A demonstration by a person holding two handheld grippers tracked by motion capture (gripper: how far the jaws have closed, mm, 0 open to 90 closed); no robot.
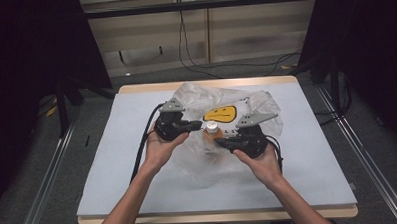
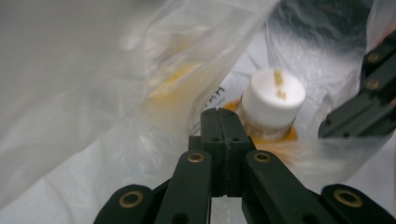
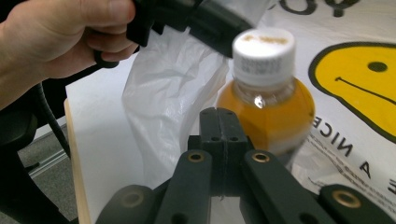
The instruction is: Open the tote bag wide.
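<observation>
Toward the far middle of the table, a thin plastic bag with a yellow face print is spread; a white-capped bottle of orange liquid is seen upright within its folds; the left gripper and right gripper flank it, jaws of each pressed together, film seemingly pinched, though this cannot be confirmed; judged risk: uneven pulling could tip the bottle or tear the film.

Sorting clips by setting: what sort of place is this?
Probably a lab or recording studio, not a home: a bare grey-topped table, dark curtains at both sides, loose cables on the floor behind.
</observation>
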